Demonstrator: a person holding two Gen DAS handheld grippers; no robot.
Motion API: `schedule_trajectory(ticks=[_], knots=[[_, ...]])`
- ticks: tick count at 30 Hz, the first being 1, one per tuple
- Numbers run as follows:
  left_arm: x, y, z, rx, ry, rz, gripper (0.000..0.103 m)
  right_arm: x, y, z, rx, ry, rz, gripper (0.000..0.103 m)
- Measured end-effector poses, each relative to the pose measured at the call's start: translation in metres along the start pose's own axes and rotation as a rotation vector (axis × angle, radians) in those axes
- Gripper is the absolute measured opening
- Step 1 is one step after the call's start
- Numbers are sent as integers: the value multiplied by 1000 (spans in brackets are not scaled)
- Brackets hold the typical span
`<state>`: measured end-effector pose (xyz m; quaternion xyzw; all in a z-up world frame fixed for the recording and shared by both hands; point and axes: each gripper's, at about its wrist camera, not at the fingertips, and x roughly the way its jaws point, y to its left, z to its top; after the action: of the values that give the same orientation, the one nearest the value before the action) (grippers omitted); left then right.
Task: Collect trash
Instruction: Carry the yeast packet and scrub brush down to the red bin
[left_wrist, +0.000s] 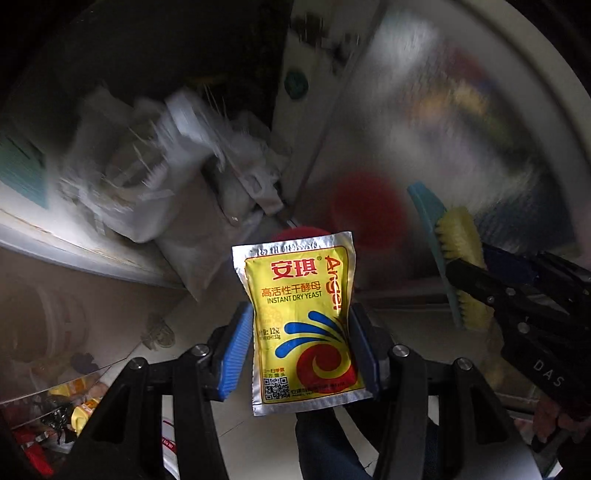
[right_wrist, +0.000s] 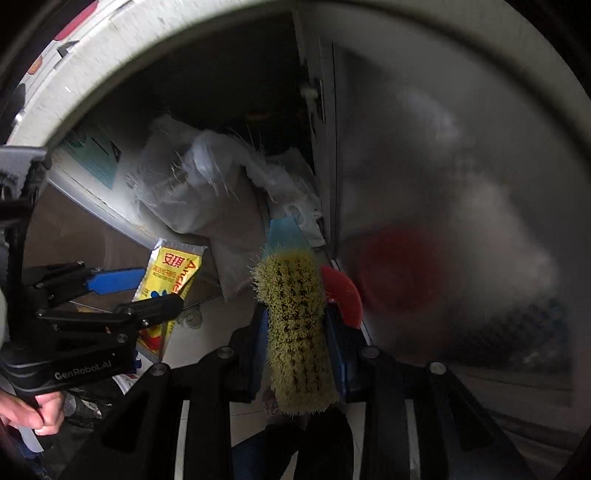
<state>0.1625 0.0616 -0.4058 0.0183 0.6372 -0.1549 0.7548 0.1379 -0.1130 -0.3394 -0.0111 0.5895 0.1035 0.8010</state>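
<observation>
Left hand-held gripper (left_wrist: 303, 339) clamped on yeast packet (left_wrist: 304, 325) | right hand-held gripper (right_wrist: 297, 332) clamped on scrub brush (right_wrist: 295, 325) | risk: slick foil packet slipping free; brush snagging plastic bags (right_wrist: 207, 184) below.

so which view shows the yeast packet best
The left wrist view: the yeast packet faces the camera, label readable, clamped in the left gripper. The right wrist view shows it small, angled and partly hidden behind that gripper.

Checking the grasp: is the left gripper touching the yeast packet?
Touching. Left wrist view shows the left gripper with both blue pads pressed against the yeast packet edges.
</observation>
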Motion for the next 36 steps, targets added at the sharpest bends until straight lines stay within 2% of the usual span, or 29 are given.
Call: schedule_trajectory(ticks=[6,11,13,16,18,20,28,36], knots=[[60,-4,-8,52,32,-8,50,53,-11,-21,42,34,-10,28],[89,-12,-2,108,45,-19,52,79,-22,-22,71,43,-24,28],[98,-12,3,128,52,-18,55,88,-26,-25,92,50,-26,28],[105,-18,9,154,51,-24,60,96,-35,-28,114,49,-34,28],[108,-21,12,173,50,-25,74,98,-41,-31,129,47,-37,28],[113,-22,17,178,59,-24,82,100,-46,-32,144,50,-41,28],[124,-18,27,191,75,-21,83,105,-44,-30,144,67,-50,28],[124,7,18,136,72,10,83,117,-33,-22,47,89,-29,28]])
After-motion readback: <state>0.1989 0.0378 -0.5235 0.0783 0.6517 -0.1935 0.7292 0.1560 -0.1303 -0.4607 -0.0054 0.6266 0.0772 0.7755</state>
